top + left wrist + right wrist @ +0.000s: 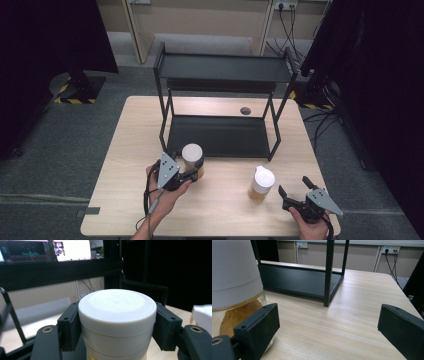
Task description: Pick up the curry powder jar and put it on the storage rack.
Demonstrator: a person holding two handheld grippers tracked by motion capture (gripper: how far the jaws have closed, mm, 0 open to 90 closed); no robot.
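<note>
Left gripper (pixel 192 172) fingers (pixel 70 325) clamp the white-lidded jar (pixel 117 322); right gripper (pixel 295 192) fingers gape empty.

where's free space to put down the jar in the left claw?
Both shelves of the black rack are bare. Tabletop is free left of the left claw and between its jar and the second jar. Tightest between that jar and the right claw.

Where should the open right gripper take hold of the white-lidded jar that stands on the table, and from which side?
Grip the white-lidded jar around its round wall just under the lid, coming level from its right, where the right gripper waits open. It stands upright with bare table around it, so nothing seems to block that approach.
</note>
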